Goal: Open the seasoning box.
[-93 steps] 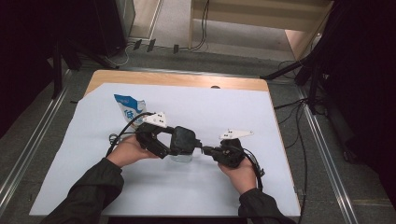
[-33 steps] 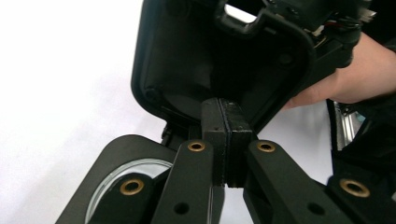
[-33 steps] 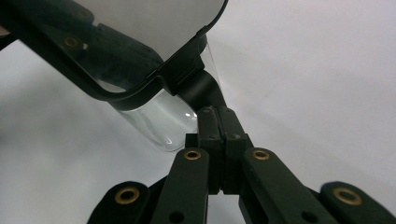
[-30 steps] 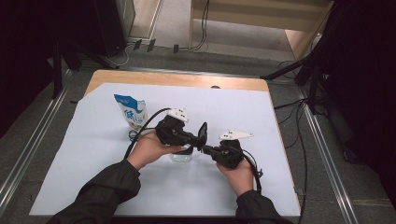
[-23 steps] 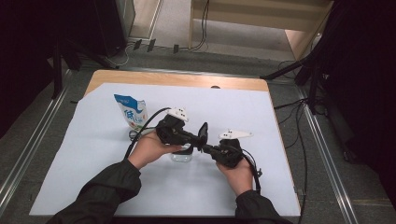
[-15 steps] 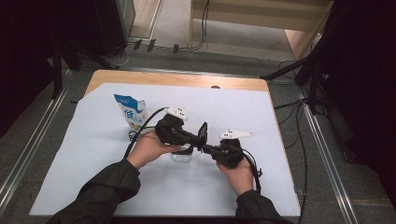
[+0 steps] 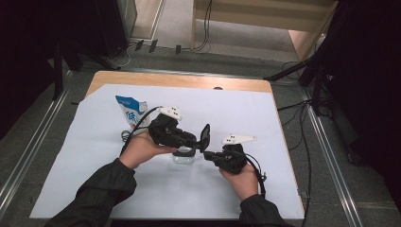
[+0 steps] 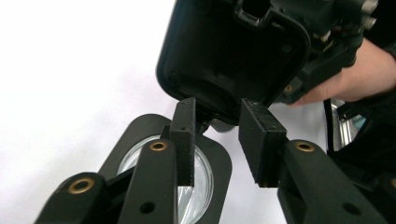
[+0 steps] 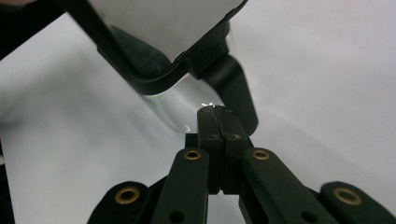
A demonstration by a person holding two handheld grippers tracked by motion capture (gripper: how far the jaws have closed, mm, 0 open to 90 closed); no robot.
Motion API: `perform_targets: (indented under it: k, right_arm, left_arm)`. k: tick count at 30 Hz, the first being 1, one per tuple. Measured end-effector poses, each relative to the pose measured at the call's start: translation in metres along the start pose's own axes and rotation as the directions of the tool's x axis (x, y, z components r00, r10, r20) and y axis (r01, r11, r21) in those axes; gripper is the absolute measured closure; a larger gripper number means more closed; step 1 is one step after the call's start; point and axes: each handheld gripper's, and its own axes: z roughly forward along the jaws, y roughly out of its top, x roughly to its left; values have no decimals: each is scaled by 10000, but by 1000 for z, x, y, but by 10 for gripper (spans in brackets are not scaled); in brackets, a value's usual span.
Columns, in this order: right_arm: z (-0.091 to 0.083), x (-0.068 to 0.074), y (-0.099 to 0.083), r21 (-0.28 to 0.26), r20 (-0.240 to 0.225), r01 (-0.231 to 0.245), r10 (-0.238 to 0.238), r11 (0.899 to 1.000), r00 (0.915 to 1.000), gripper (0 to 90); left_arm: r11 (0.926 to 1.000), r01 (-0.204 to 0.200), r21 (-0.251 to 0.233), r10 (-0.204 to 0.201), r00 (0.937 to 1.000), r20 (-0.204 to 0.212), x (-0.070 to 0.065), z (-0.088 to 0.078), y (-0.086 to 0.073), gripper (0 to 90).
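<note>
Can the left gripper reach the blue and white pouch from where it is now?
Probably yes. The pouch stands just behind the left gripper, on bare white table cover, and nothing lies between them; its jaws stand apart.

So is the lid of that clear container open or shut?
Open: the black lid stands upright, hinged back from the clear container.

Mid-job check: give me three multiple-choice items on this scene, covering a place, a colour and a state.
1. Where is the blue-and-white pouch? A) left of the container, farther back B) inside it C) at the sheet's right edge
2. The raised lid is: A) white B) black C) red
3. The left tool jaws are: A) apart B) shut flat C) clamped on the pouch

A: it lies on the sheet, back left.
B: it shows black.
A: the jaws have just been opening, and the lid's edge sits unpressed at the gap.
</note>
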Motion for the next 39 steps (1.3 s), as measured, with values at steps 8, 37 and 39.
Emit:
perform_targets:
  k: [8,37,39]
  right_arm:
    - [6,-1,2,142,-52,33,-32,9999,10000,900]
    - [-14,-23,9,-269,552,365,-349,9990,9979,517]
    - [-16,-24,11,-366,645,568,-544,9977,9964,499]
  left_arm:
    - [9993,317,-217,-326,9986,-407,6,-15,-10,501]
    - [9911,949,-937,-1108,9768,-1831,18,-82,-57,356]
    - [9901,1029,-957,-1199,9737,-1937,20,-87,-61,355]
